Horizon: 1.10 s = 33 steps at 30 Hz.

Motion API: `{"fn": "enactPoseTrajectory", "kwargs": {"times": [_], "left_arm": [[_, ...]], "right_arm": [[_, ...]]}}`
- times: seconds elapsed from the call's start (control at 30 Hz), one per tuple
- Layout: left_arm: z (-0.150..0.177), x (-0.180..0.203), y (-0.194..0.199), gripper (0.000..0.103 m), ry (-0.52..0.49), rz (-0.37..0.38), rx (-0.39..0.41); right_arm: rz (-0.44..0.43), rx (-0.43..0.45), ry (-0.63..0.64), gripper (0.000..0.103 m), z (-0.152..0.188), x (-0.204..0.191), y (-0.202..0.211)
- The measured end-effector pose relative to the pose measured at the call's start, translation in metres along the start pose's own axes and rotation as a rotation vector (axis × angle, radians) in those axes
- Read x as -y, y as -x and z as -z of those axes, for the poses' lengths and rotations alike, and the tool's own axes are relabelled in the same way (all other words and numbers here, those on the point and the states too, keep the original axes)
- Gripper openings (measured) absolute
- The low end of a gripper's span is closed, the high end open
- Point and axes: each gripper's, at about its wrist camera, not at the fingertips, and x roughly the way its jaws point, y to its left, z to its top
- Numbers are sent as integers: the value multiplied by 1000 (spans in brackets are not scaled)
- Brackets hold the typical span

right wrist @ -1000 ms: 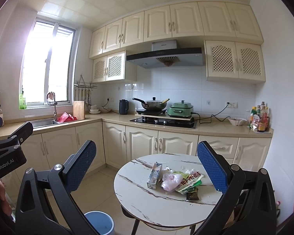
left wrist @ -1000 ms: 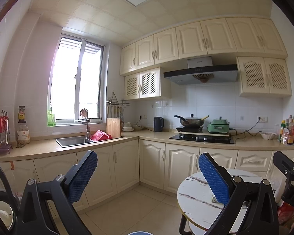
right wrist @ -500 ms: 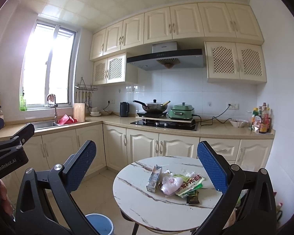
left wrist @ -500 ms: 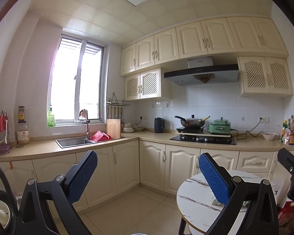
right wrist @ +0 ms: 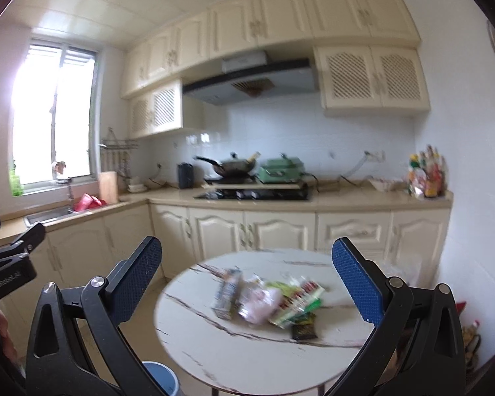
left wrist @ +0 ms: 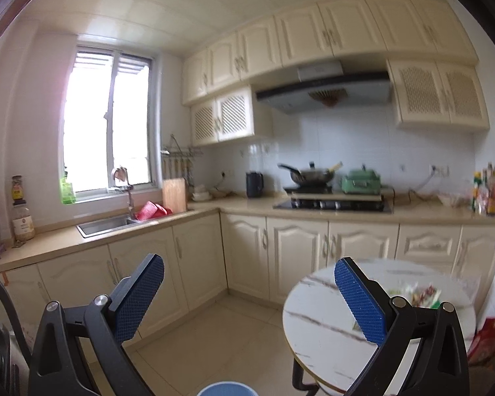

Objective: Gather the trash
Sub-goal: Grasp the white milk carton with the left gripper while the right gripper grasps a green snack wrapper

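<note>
**Trash Still on the Table, Both Grippers Empty**

The trash lies in a loose heap on the round marble-patterned table, toward its far right side: a small carton, a pale pink bag, green and red snack wrappers, and a dark packet at the near edge. Motion blur makes any printing on them unreadable. A blue bin stands on the floor just beside the table's near left edge, partly hidden behind the gripper.

Judging from this, collection has not begun; every piece appears to remain on the table, and nothing can be seen inside the bin.

The right gripper points at the heap from a distance, its blue-padded fingers spread wide and holding nothing. The left gripper is likewise wide open and empty, aimed more toward the floor and lower cabinets, with the table at its right.

The only legible writing is "GenRobot.AI" on the left gripper's black body, seen at the edge of the right wrist view. Bottle labels on the counter are too blurred to read.
</note>
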Motion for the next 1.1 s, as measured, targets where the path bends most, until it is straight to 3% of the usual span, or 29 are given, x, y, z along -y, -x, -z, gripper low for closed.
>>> {"fn": "enactPoseTrajectory", "kwargs": {"times": [0.2, 0.33, 0.5, 0.83, 1.03, 1.1], "left_arm": [[14, 37, -77, 102, -76, 55, -152], [14, 62, -131, 102, -122, 104, -251], [17, 88, -202, 102, -127, 220, -369], [8, 146, -358, 102, -181, 274, -490], [13, 180, -427, 100, -197, 279, -530], [14, 184, -438, 90, -179, 308, -544]], "right_arm": [[136, -168, -64, 103, 42, 66, -50], [169, -309, -87, 103, 84, 99, -88], [158, -432, -89, 103, 126, 116, -128], [125, -506, -99, 103, 143, 122, -192], [105, -523, -112, 103, 149, 127, -218], [99, -531, -113, 103, 151, 128, -225]]}}
